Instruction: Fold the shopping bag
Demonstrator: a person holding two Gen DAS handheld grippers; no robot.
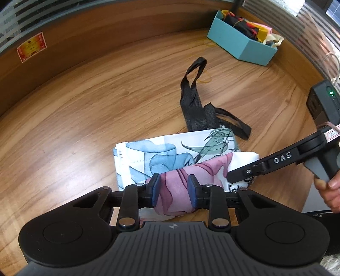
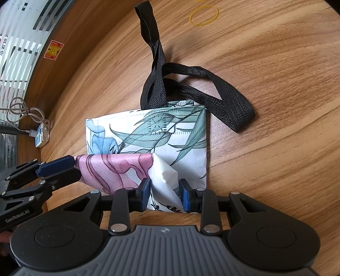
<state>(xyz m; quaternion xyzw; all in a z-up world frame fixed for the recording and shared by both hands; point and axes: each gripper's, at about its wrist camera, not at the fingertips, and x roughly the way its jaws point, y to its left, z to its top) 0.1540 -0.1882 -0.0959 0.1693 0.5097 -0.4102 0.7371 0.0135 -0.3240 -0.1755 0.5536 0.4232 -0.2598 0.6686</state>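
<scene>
Nearest us, our left gripper (image 1: pixel 173 192) has its jaws clamped on the pink near edge of the shopping bag (image 2: pixel 161 135), which lies part-folded on the bench (image 2: pixel 265 89). Our right gripper (image 2: pixel 164 195) pinches the white corner beside it. We judge a fold away from us is in hand: next, both edges should lift together toward the black handles (image 2: pixel 170 78). Both grippers tilt steeply down.

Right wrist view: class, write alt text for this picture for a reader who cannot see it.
The right tongs pinch the near folded edge of a floral shopping bag lying on a wooden table, while the left tongs grip the pink fold from the left. The bag's black handles trail away, near a yellow rubber band.
</scene>
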